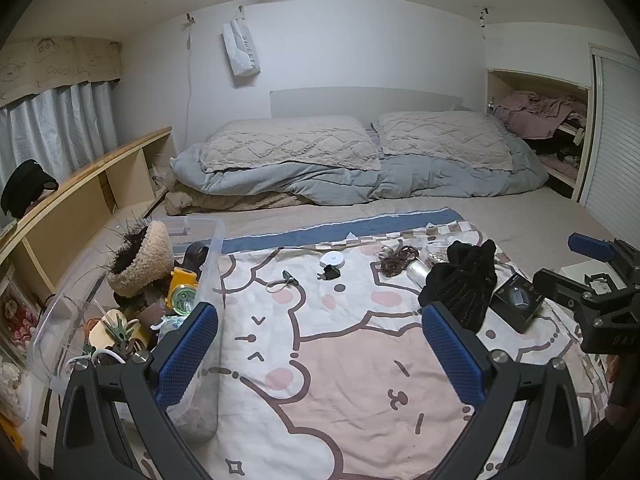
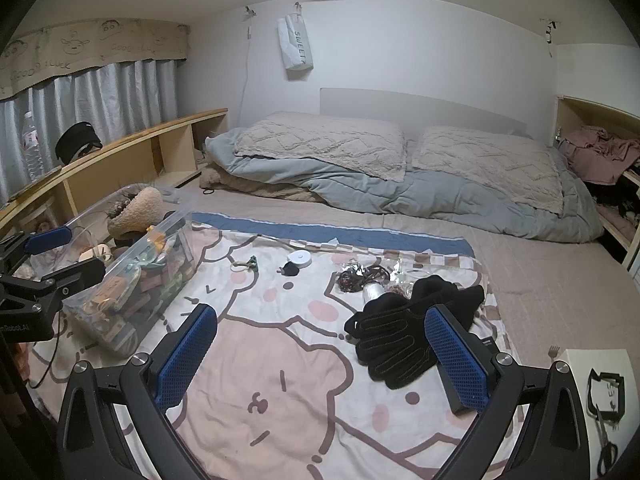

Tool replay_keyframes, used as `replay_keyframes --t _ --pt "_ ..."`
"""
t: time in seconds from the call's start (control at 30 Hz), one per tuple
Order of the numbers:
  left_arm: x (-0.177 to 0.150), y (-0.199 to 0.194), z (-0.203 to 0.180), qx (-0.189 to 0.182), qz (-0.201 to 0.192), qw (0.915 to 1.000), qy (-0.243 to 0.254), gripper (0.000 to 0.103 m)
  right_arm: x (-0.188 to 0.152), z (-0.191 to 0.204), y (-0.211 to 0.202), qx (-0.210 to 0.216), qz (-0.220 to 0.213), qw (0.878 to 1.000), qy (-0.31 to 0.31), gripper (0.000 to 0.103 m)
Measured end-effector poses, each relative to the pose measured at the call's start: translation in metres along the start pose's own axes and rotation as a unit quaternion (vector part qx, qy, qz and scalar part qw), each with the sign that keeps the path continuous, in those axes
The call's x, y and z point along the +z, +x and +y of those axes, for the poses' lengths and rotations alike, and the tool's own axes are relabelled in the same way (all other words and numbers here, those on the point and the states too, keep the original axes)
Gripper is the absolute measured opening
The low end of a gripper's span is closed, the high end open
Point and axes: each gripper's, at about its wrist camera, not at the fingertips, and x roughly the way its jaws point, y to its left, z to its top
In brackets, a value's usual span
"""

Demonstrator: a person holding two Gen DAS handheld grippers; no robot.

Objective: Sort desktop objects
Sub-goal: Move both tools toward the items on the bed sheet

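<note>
Left gripper (image 1: 320, 344): spread wide, nothing between the pads, above the cartoon blanket (image 1: 340, 380).
Right gripper (image 2: 320, 348): spread wide, empty.
Black gloves (image 2: 404, 332): on the blanket, just behind the right gripper's right finger.
Clear bin (image 2: 132, 280): left edge of the blanket, filled with odds and ends.
Cords (image 2: 360, 276), white disc (image 2: 299, 258): farther back on the blanket.

Two pillows (image 2: 320, 144) at the top, one clear bin (image 2: 132, 272) at left, one black glove (image 2: 400, 340) at lower right.
</note>
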Motion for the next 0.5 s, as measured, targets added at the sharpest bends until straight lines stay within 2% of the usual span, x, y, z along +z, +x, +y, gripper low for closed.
replay_keyframes --t 0.5 --pt "0.004 -0.011 -0.017 -0.004 -0.007 1.0 0.002 0.103 -0.003 -0.001 -0.01 0.008 -0.001 1.0 -0.002 0.103"
